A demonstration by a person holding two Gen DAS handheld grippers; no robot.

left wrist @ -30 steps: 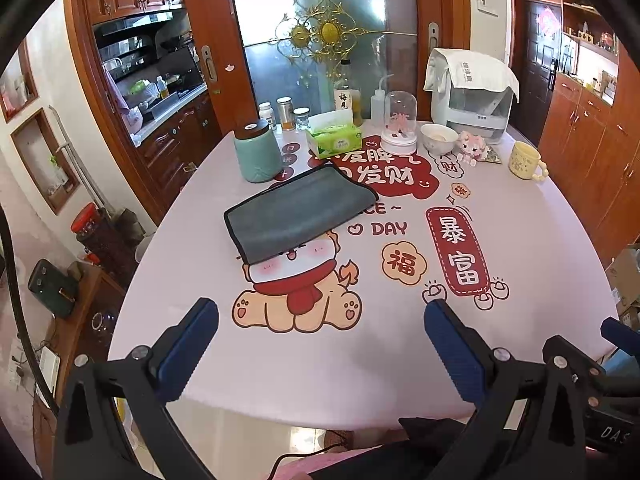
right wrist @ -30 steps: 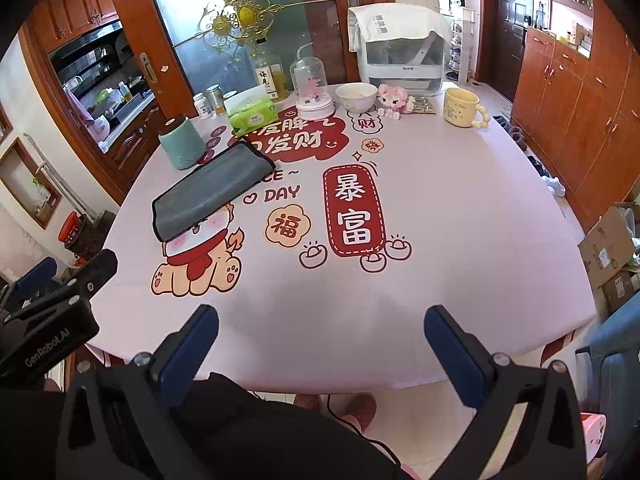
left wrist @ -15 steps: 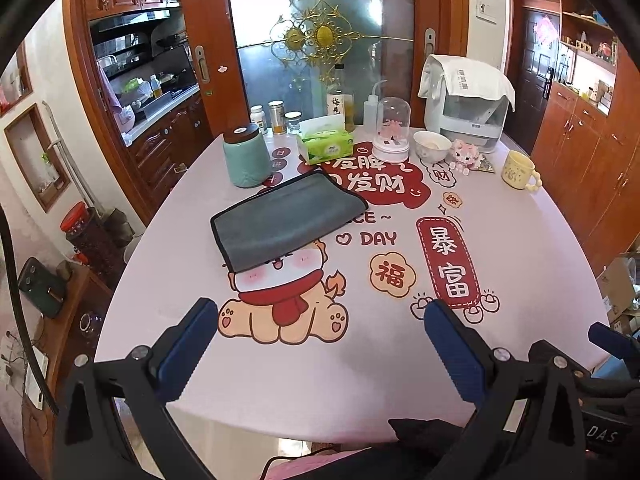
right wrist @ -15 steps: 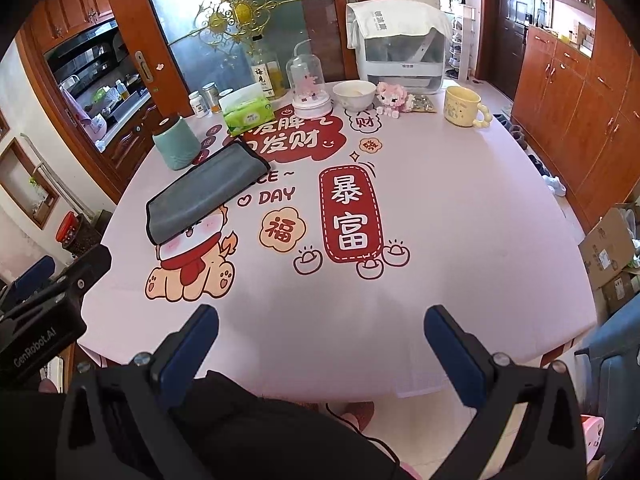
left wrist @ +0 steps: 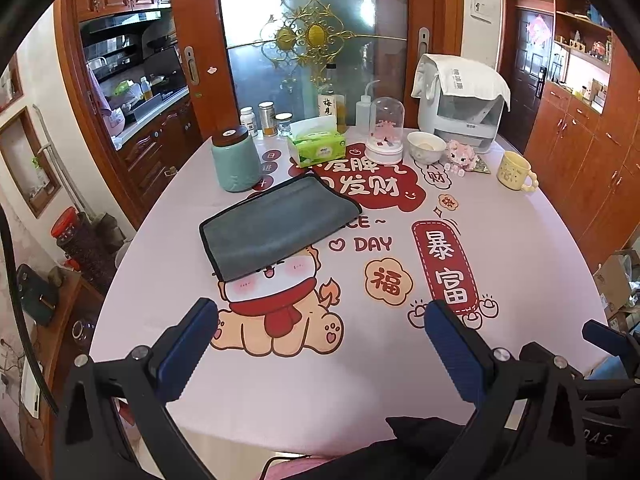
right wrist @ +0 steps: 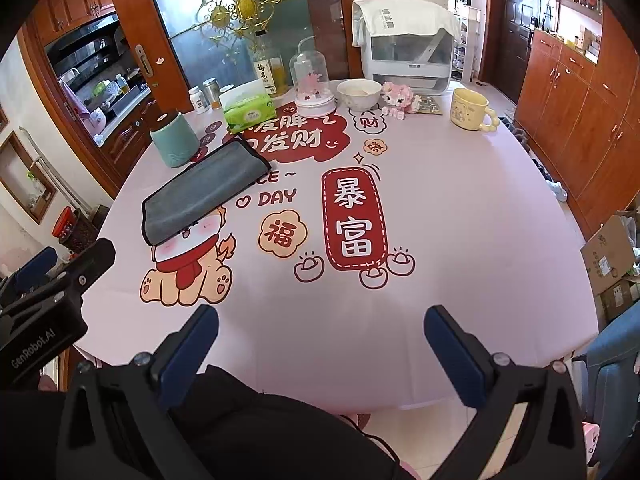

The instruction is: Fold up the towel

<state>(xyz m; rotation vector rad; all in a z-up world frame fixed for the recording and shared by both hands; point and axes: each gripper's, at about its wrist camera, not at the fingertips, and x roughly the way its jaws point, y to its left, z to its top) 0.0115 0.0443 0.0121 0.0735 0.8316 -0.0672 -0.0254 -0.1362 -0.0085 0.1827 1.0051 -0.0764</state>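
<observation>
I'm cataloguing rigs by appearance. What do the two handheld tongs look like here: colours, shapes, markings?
Both look alike: the left tongs and right tongs have black angular frames with silver screws, each ending in two flat dark-blue ribbed pads. The right-wrist view shows white "GenRobot.AI" lettering on the left unit's black body. A thin black cable trails below. Sleeves cannot be made out.

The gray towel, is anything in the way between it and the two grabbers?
Nothing visible is. The gray towel lies flat on the printed tablecloth, and only bare cloth lies between it and the open left gripper and right gripper. The teal canister and tissue box stand behind it.
</observation>
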